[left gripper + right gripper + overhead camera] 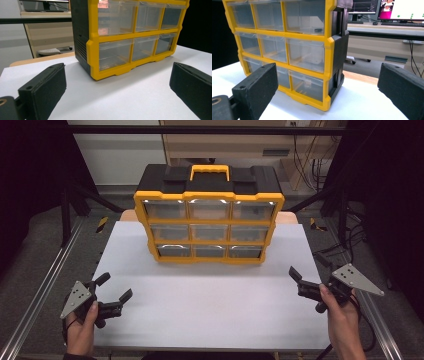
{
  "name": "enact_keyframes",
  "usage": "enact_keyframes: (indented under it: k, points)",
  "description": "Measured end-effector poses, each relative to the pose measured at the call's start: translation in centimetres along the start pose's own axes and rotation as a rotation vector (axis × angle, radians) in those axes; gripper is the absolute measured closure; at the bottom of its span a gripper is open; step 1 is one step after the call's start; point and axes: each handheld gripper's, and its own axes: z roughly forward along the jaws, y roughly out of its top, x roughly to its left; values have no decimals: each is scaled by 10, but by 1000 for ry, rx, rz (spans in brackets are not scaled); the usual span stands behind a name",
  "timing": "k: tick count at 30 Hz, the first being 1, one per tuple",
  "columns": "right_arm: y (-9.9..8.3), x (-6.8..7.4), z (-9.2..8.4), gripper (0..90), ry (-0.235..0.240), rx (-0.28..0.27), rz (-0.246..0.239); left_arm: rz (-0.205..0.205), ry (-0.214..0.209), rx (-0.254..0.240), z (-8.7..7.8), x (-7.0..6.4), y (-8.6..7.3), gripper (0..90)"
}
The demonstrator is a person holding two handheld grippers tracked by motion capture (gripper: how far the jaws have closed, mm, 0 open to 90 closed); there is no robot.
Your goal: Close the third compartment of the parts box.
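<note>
I'm holding both grippers, left (114,287) and right (306,266), wide apart near the organizer (208,222) on the table (210,295).

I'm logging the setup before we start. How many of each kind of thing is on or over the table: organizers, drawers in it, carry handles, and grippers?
Drawer organizer: 1
Clear drawers, such as the middle one: 9
Yellow carry handle: 1
Grippers, both open: 2, the left gripper and the right gripper
Total: 13
</note>
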Motion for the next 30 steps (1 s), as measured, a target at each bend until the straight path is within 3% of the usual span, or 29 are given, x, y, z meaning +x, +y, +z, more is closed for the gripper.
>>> enact_keyframes:
  k: [30]
  points:
    - [-36,19,14,35,59,44,21,7,-29,8,3,-6,0,6]
